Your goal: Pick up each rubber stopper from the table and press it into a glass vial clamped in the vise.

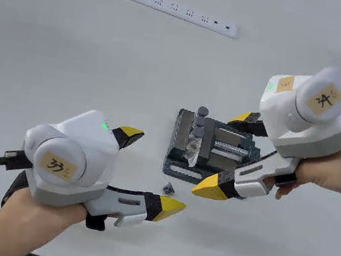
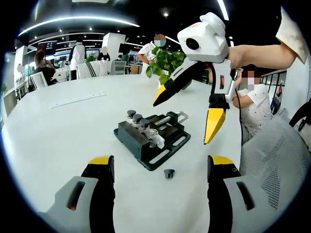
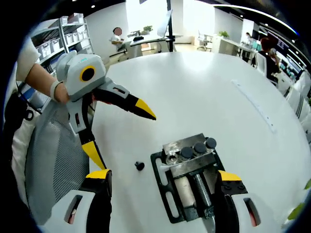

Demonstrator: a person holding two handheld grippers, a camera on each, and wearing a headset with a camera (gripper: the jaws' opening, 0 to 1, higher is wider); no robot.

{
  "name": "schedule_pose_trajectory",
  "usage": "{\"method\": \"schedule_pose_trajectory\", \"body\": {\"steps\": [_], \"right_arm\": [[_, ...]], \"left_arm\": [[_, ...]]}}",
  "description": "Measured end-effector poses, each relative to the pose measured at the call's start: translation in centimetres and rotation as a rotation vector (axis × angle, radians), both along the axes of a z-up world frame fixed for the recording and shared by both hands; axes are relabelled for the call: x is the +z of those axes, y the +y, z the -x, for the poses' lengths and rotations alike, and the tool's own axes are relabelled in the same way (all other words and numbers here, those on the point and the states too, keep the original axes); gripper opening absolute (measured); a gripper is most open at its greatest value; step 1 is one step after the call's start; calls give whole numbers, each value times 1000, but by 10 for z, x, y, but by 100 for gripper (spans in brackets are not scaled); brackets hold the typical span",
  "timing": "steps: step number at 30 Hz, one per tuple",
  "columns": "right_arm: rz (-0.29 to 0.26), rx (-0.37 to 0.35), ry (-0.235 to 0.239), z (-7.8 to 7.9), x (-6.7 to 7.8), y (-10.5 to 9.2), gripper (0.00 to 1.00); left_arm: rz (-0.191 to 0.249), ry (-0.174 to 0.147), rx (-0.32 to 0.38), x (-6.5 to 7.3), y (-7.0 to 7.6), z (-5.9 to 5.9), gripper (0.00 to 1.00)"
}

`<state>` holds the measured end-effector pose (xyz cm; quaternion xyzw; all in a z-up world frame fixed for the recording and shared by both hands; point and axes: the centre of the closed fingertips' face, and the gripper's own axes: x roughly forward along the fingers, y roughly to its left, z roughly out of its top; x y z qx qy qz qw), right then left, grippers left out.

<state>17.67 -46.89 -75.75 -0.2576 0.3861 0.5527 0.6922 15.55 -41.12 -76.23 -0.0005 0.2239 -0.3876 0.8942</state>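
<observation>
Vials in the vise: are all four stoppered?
No: the end vial is open, while the other three carry stoppers.

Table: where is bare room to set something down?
Free: white tabletop between the white power strip and the dark metal vise. Crowded: around the vise, where the small dark rubber stopper lies near left tongs and right tongs.

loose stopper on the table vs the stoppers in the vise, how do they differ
The loose stopper lies alone on the table beside the vise; the three seated stoppers stand in a row, raised atop the vise. All are small, dark and round.
</observation>
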Motion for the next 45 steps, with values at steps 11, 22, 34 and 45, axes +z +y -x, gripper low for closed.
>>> {"method": "schedule_pose_trajectory", "body": {"steps": [11, 22, 34, 45], "right_arm": [[-69, -81, 7, 19, -2, -21, 91], [-128, -153, -6, 28, 5, -35, 89], [-161, -209, -5, 34, 3, -51, 91], [-183, -234, 0, 33, 3, -53, 96]], "left_arm": [[-42, 21, 0, -7, 2, 3, 69], [-108, 21, -49, -23, -5, 9, 50], [-149, 53, -94, -43, -19, 13, 31], [-175, 63, -96, -51, -20, 12, 19]]}}
